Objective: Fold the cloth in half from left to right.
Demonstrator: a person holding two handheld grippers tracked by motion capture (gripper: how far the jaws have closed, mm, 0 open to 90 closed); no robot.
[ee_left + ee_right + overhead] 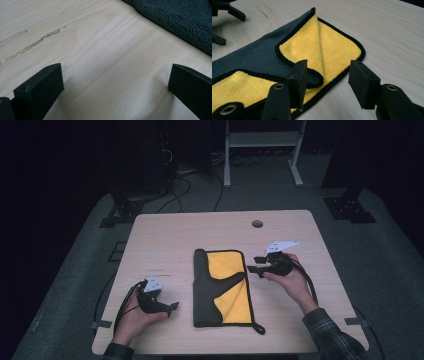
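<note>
Between the apart-jawed left gripper [173, 307] and right gripper [254, 268], the cloth [222, 287] lies lengthwise away from the person.

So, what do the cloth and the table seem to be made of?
The cloth looks like soft microfibre or fleece: a fuzzy, matte pile, yellow on one face and dark grey on the other, with a black stitched border. The table looks like pale wood or a wood-look laminate: fine straight grain lines and a smooth, low-sheen surface with a few scuffs.
</note>
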